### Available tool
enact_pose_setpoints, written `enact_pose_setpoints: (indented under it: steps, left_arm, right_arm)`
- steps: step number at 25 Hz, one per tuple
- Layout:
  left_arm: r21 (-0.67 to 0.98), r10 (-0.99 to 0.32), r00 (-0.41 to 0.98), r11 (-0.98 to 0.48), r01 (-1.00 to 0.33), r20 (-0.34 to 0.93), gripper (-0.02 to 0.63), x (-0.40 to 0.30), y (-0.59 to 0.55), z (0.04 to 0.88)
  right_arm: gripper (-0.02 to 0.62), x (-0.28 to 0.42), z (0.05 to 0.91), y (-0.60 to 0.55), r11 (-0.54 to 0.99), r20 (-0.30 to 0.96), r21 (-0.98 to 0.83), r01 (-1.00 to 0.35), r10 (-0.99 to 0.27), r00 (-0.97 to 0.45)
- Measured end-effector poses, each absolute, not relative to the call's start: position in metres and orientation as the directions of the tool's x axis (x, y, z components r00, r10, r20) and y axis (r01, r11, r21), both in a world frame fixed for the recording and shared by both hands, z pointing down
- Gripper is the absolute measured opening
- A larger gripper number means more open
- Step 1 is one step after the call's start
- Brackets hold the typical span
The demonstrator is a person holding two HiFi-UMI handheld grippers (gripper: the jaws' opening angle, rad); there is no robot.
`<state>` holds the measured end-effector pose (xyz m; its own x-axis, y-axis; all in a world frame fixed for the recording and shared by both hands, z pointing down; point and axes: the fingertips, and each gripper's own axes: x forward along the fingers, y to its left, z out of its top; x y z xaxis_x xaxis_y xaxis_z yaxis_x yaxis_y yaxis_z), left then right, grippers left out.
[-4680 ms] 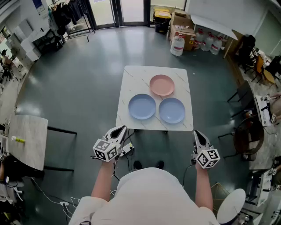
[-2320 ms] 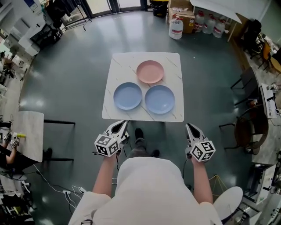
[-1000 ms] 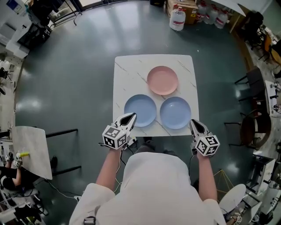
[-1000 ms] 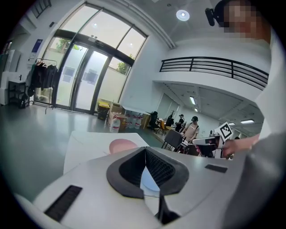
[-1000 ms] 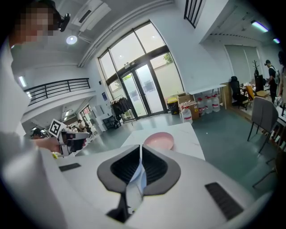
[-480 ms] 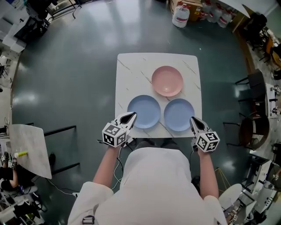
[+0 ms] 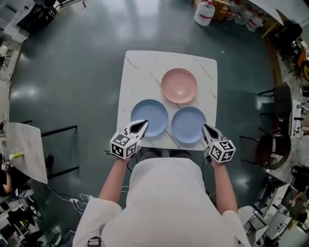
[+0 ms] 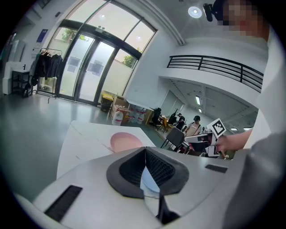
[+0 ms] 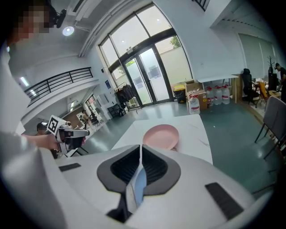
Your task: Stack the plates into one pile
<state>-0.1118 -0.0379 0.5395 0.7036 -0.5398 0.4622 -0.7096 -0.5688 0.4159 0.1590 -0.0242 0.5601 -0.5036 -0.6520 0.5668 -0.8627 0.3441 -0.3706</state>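
Left gripper view: blue plate [image 8: 149, 181] half-hidden behind closed empty fingers [image 8: 130, 168]; right gripper's [image 9: 140, 149] likewise.

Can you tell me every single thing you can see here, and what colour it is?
pink plate: one, pink, far side of the table
left blue plate: one, light blue, near side
right blue plate: one, light blue, beside it
table: one, white marble, on the grey floor
water jug: one, whitish, floor beyond the table
side table: one, white, far left
left tongs: white, shut, empty, at the left blue plate's near rim
right tongs: white, shut, empty, at the right blue plate's near rim
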Motion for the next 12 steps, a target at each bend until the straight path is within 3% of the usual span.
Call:
enact_pose_setpoints:
  steps: [12]
  left_arm:
    - [0.428, -0.555, 0.656, -0.497, -0.755, 0.511, 0.013, -0.059, -0.024, 0.565]
  right_arm:
    - [0.031, 0.2, 0.645, -0.016, 0.342, 0.652, -0.462, -0.818, -0.493, -0.575]
